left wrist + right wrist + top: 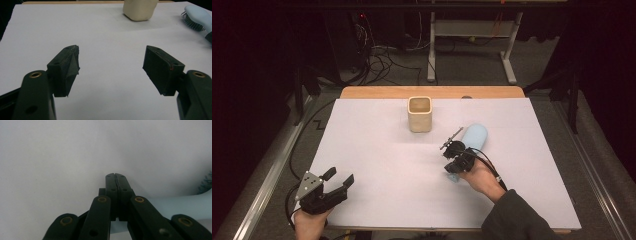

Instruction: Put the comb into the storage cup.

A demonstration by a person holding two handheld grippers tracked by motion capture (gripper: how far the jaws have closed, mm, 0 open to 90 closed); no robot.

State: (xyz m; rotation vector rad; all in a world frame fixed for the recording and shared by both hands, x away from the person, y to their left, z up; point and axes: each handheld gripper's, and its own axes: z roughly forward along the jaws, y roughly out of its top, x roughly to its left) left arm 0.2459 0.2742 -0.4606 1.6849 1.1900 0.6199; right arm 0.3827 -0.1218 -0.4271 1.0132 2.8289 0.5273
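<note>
A light-blue hairbrush [475, 135] lies right of centre on the white sheet [377, 165], its bristled head [197, 17] toward the far side. My right gripper [450, 162] sits low over the brush's handle. In the right gripper view its jaws [115, 174] are shut, pad against pad, and the handle [180, 205] runs in from the right and passes beneath them. My left gripper [341, 176] rests at the near left corner, open [112, 50], with nothing but bare sheet between its fingers. A cream square cup [419, 114] stands upright at the far middle [140, 10].
The sheet covers a wooden table whose bare edge [432, 92] shows at the far side. Beyond it are cables on the floor [382, 60] and a white desk frame [472, 35]. A metal rail [267, 175] runs along the left side.
</note>
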